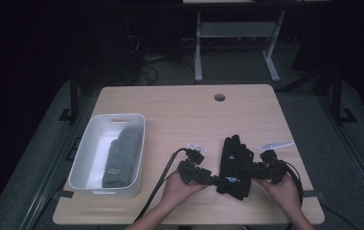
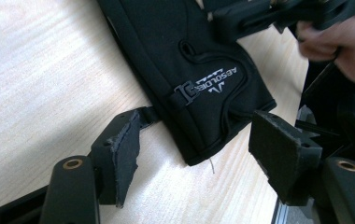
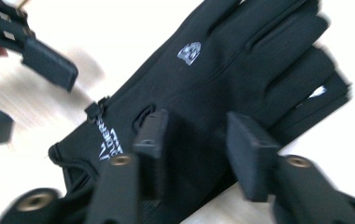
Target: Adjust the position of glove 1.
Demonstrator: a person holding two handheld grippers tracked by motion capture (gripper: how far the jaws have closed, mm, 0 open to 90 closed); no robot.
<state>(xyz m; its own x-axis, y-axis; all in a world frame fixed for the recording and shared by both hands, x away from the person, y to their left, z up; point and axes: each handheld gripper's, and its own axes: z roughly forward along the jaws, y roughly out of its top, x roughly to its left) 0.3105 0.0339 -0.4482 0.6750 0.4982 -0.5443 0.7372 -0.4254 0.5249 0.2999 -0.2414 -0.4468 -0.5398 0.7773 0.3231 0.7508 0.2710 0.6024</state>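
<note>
1. The table [image 1: 180, 110] is a pale wood-grain top with rounded corners and a round cable hole [image 1: 220, 97] near its far edge.
2. Around it the room is dark; a white-legged desk frame [image 1: 237, 43] stands beyond on grey flooring, with cables lying near it.
3. A white bin [image 1: 86, 158] sits at the table's left side, and a grey mitten [image 1: 122, 158] lies inside it, lengthwise.
4. A black glove [image 1: 234, 165] lies flat on the wood near the front edge, right of centre, fingers pointing away from the person, white lettering at the cuff.
5. The left gripper [image 2: 194, 144] is at the cuff end; its jaws stand wide, one on each side of the cuff corner, not closed on it.
6. The right gripper [image 3: 196, 154] hangs over the glove's palm area with jaws apart; the picture is blurred, and I cannot tell whether they touch the fabric.
7. Both hands come in from the table's near edge, either side of the glove.
</note>
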